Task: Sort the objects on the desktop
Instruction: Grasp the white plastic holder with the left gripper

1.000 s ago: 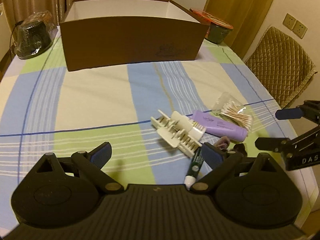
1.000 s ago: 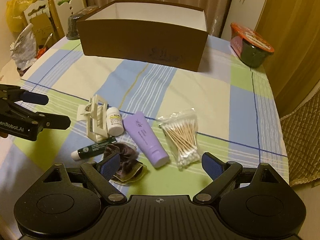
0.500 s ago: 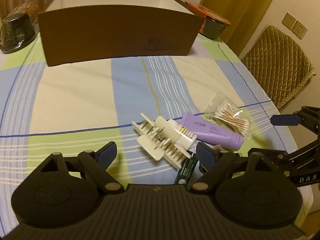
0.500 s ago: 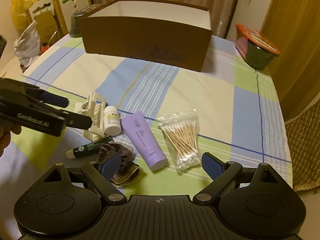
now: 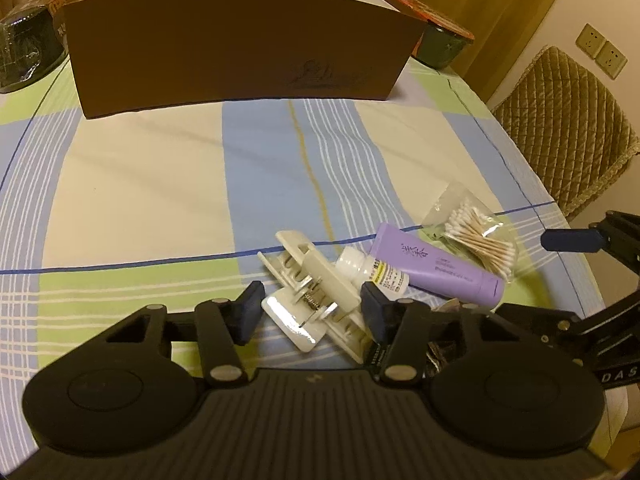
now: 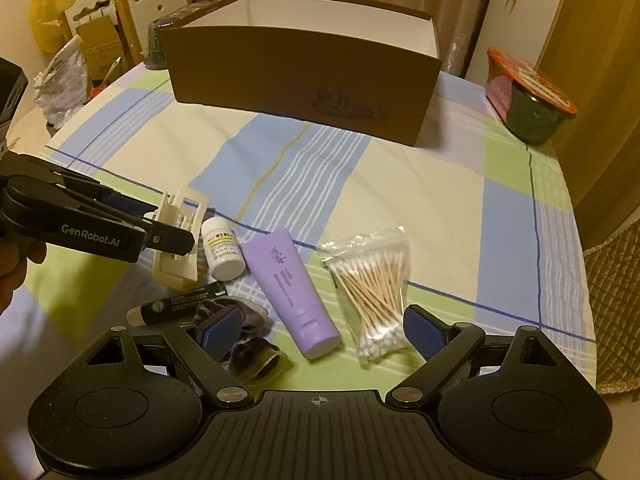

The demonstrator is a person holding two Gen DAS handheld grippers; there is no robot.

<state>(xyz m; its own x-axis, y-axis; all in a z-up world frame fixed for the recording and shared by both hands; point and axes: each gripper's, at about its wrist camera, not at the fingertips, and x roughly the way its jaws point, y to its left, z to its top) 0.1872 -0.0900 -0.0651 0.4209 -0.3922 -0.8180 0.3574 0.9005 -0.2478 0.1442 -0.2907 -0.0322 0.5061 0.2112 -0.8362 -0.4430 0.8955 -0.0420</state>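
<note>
A cream hair claw clip (image 5: 316,300) lies on the checked tablecloth, between the fingers of my left gripper (image 5: 310,312). The jaws stand on either side of the clip with small gaps, not pressed on it. In the right wrist view the left gripper (image 6: 176,236) reaches the clip (image 6: 180,240) from the left. Beside the clip lie a small white bottle (image 6: 222,254), a purple tube (image 6: 292,292), a bag of cotton swabs (image 6: 372,292), a dark green stick (image 6: 176,306) and a dark scrunchie (image 6: 248,344). My right gripper (image 6: 320,330) is open and empty, low over the tube and scrunchie.
A large brown open box (image 6: 304,68) with a white inside stands at the back of the table. An instant noodle cup (image 6: 528,100) sits at the back right, a wrapped dark bowl (image 5: 24,56) at the back left. A quilted chair (image 5: 568,128) stands right of the table.
My left gripper has moved forward and right to the claw clip and its jaws have narrowed around it. The right gripper has hardly moved.
</note>
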